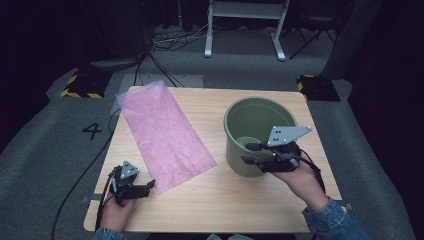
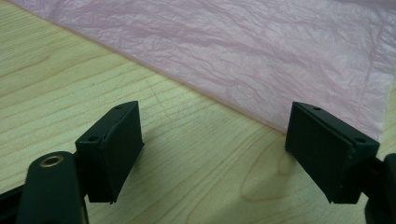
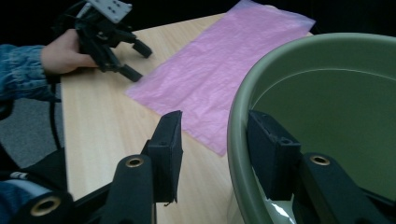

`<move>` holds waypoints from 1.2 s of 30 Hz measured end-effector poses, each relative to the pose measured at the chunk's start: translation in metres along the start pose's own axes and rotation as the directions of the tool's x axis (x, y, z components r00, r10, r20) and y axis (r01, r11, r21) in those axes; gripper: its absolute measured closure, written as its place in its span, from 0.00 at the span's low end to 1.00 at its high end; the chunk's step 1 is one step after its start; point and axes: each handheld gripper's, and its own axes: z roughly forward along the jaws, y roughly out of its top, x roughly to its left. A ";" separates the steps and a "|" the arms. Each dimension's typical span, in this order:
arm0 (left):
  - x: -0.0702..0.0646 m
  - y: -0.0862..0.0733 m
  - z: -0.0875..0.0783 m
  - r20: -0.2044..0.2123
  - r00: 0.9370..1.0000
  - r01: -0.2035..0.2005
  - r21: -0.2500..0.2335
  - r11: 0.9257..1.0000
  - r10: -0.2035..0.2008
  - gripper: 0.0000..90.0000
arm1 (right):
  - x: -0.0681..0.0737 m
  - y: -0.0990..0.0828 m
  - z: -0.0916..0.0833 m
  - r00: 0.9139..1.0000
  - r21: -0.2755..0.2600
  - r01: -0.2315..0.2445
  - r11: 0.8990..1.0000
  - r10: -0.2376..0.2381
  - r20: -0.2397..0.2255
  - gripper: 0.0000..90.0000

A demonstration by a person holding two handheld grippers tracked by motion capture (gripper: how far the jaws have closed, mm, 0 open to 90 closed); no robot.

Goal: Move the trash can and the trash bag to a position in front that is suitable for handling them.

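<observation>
Jaws of the right gripper [image 3: 210,154] straddle the rim of the green bucket [image 3: 327,107]: one inside, one outside the wall. Can't tell if the pads actually press on it. Bucket stands upright on the surface [image 1: 210,200], right gripper [image 1: 252,153] at its near wall. Left gripper [image 2: 212,149] jaws released, wide apart, nothing between them but bare wood. Pink plastic bag [image 1: 165,132] lies flat just ahead of those jaws, its corner close to one, well apart from the bucket.
</observation>
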 end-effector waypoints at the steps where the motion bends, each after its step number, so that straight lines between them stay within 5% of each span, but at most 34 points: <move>1: 0.000 0.000 0.000 0.002 1.000 0.001 0.000 1.000 -0.001 0.21 | 0.004 0.000 0.000 1.000 -0.002 0.000 1.000 0.000 -0.012 0.63; 15: 0.000 0.002 0.002 0.000 1.000 0.003 0.001 1.000 -0.003 0.21 | 0.063 0.000 -0.006 0.988 0.006 0.042 0.999 -0.041 -0.147 0.63; 21: 0.000 0.002 0.002 -0.001 1.000 0.000 0.002 1.000 0.000 0.21 | 0.076 -0.001 -0.009 0.984 -0.014 0.059 0.998 -0.061 -0.169 0.62; 27: 0.000 0.002 0.002 0.000 1.000 0.002 0.000 1.000 -0.002 0.21 | 0.065 0.000 -0.017 0.992 -0.054 0.027 0.998 -0.034 -0.126 0.59; 36: 0.002 0.001 0.001 0.002 1.000 0.007 -0.005 1.000 -0.007 0.23 | 0.036 -0.003 -0.042 1.000 -0.096 -0.011 0.995 0.013 0.014 0.53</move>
